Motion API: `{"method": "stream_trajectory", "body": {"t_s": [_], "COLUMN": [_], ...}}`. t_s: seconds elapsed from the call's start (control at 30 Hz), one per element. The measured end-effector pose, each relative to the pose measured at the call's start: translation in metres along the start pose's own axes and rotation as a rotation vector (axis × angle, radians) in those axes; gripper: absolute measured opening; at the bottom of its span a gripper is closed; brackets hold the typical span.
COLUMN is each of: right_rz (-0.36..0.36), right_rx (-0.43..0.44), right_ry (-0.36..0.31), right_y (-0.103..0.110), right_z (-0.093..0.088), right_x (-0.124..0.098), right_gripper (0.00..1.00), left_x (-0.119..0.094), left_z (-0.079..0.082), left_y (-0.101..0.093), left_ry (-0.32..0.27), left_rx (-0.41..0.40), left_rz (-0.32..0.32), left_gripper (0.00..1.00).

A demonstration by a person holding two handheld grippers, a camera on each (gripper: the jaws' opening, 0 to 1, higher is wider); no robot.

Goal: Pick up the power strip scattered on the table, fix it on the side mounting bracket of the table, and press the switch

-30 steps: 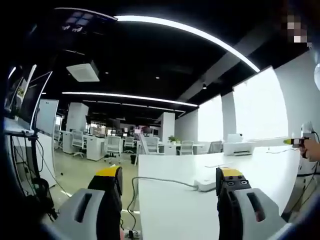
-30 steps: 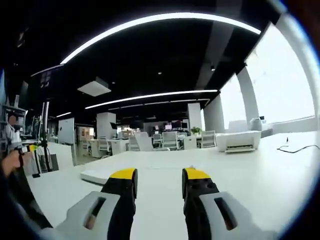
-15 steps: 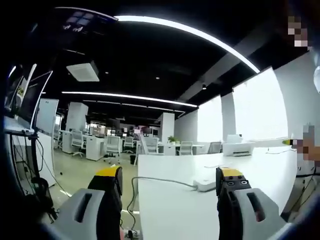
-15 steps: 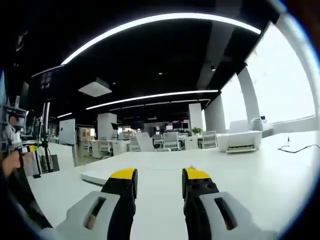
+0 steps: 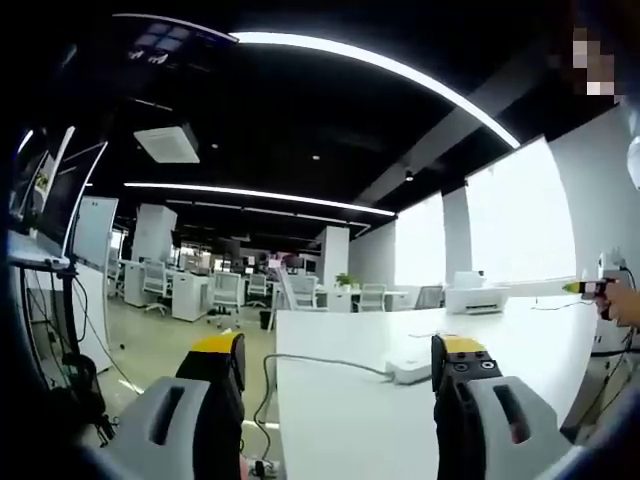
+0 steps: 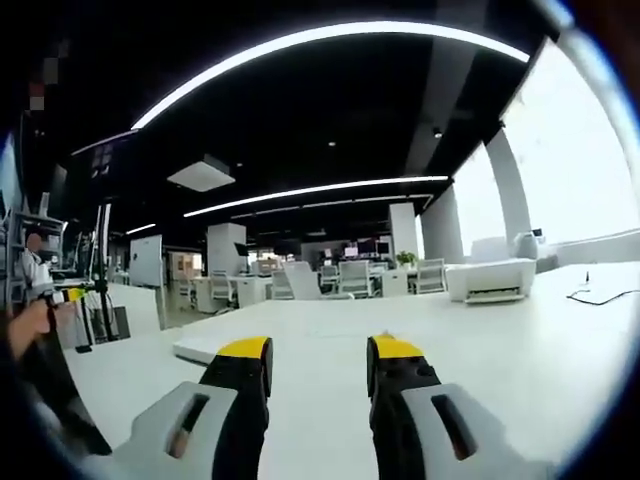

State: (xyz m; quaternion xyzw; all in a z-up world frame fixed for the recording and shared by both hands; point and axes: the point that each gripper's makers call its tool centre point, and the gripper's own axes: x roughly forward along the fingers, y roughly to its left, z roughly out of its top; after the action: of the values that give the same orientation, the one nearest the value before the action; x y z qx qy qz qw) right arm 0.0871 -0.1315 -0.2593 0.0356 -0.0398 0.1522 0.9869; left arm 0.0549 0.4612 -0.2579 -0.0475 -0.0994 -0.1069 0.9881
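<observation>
One flat white plastic power strip (image 5: 412,369) lies on the long white counter (image 5: 350,410), near its left edge in the left gripper view, with one grey cable (image 5: 320,360) running from it across the top and dropping over the side. In the right gripper view the same strip (image 6: 205,347) sits beyond the left jaw. One white printer (image 6: 492,281) stands at the far end of the counter, and one thin dark cord (image 6: 598,294) lies further right, though it is too small to identify.

The left gripper (image 5: 338,348), grey with yellow tips, has its jaws wide apart, holding and touching nothing. The right gripper (image 6: 318,348) is parted more narrowly, also empty, above the counter.
</observation>
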Motion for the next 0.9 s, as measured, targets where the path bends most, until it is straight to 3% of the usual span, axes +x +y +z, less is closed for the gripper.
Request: {"method": "stream_trajectory", "body": {"t_s": [0.9], "right_rz": [0.071], "right_rx": [-0.012], "right_ry": [0.034], "right_y": [0.0], "right_z": [-0.008], "right_x": [0.007], "right_gripper": [0.37], "left_x": [-0.001], "left_z": [-0.009], "left_y": [-0.012], "left_ry": [0.036], "left_rx": [-0.007], "left_rz": [-0.035], "left_gripper": [0.8]}}
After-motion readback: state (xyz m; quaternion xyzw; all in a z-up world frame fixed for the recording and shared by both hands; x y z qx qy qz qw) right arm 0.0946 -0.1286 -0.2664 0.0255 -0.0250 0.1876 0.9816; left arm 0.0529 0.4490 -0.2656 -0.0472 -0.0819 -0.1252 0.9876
